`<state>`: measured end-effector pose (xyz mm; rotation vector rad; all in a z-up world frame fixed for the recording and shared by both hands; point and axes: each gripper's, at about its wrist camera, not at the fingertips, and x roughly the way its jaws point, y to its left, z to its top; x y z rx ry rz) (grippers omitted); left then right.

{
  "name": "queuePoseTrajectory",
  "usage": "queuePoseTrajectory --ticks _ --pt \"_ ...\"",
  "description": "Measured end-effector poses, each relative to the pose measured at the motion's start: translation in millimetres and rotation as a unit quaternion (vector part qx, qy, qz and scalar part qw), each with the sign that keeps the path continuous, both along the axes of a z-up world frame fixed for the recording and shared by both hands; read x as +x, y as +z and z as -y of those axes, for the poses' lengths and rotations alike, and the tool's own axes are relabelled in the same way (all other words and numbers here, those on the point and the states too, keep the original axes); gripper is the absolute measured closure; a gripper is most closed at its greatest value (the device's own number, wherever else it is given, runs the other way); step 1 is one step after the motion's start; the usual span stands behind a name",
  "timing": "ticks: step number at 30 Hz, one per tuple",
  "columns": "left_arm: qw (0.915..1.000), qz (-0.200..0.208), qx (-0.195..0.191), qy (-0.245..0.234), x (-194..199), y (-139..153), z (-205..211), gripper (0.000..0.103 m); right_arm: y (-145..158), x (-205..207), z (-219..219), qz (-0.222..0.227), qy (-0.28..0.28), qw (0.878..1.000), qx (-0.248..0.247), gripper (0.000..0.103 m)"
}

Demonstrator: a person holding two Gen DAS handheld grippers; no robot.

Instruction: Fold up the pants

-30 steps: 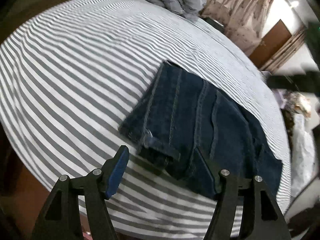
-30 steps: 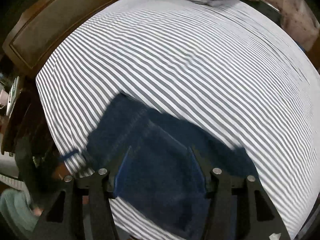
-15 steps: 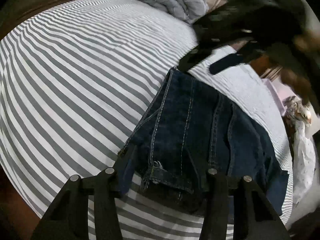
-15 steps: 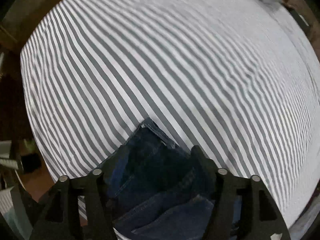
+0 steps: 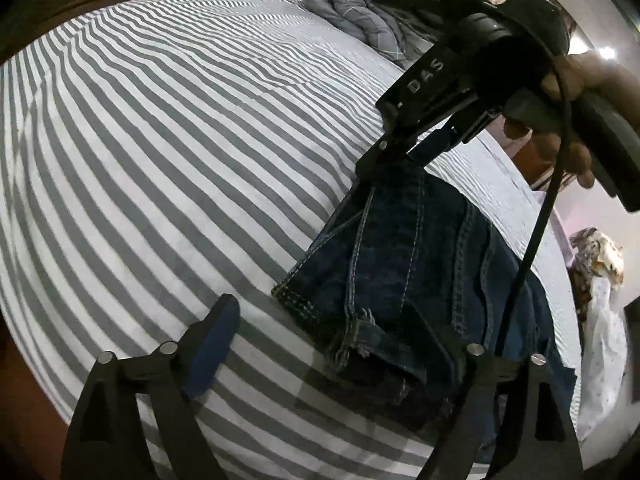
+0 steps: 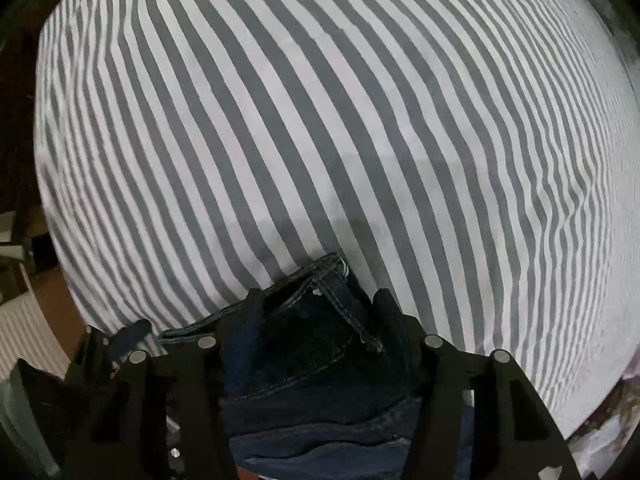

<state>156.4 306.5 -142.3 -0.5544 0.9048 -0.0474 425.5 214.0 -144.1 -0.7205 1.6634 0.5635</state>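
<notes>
The folded dark-blue denim pants [image 5: 420, 280] lie on the grey-and-white striped bed [image 5: 180, 140], lower right of the left view, long axis running up toward the right claw [image 5: 384, 164]. The right claw is closing over the far hem. The left claw [image 5: 332, 344] is opening, released, straddling the near hem.

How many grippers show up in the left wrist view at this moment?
2. The left gripper is at the bottom, straddling the near corner of the jeans. The right gripper reaches in from the upper right, at the jeans' far end.
</notes>
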Motion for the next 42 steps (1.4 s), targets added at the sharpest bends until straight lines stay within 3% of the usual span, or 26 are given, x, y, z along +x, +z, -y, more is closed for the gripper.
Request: queuePoseTrajectory --ticks 6,7,8,9,13,16,23,29,37,42 --pt "0.9998 0.009 -0.004 -0.019 16.5 -0.5 4.1 0.014 -25.6 -19.5 -20.3 0.031 0.021 0.998 -0.048 0.049" --pt "0.9998 0.007 -0.005 -0.018 18.8 -0.9 3.5 0.017 -29.1 -21.0 -21.7 0.034 0.02 0.998 -0.051 0.051" --pt "0.9998 0.004 -0.004 -0.017 23.1 1.3 5.8 0.028 -32.5 -24.4 -24.6 0.038 0.017 0.998 -0.052 0.052" --pt "0.9997 0.005 -0.004 -0.024 25.3 1.8 6.9 0.035 -35.7 -28.2 -26.1 0.042 0.017 0.998 -0.052 0.056" --pt "0.9993 0.014 0.002 -0.034 26.3 9.9 9.4 0.047 -31.0 -36.4 -21.3 0.058 0.007 0.997 -0.044 0.08" --pt "0.999 0.018 -0.014 -0.039 26.0 17.9 6.5 0.053 -20.0 -43.7 -16.3 0.068 -0.003 0.997 -0.023 0.085" --pt "0.9968 0.049 0.005 -0.063 17.4 57.8 17.1 0.067 29.1 -68.1 1.1 0.106 -0.016 0.994 0.028 0.088" --pt "0.9923 0.086 0.022 -0.086 2.3 105.4 39.3 0.07 82.3 -89.6 33.5 0.14 -0.043 0.987 0.073 0.088" --pt "0.9792 0.139 0.052 -0.138 -25.6 170.5 99.0 0.072 155.8 -117.0 125.7 0.176 -0.105 0.969 0.135 0.088" --pt "0.9634 0.17 0.057 -0.199 -36.2 207.5 168.8 0.073 193.2 -131.0 209.6 0.202 -0.165 0.951 0.168 0.088"
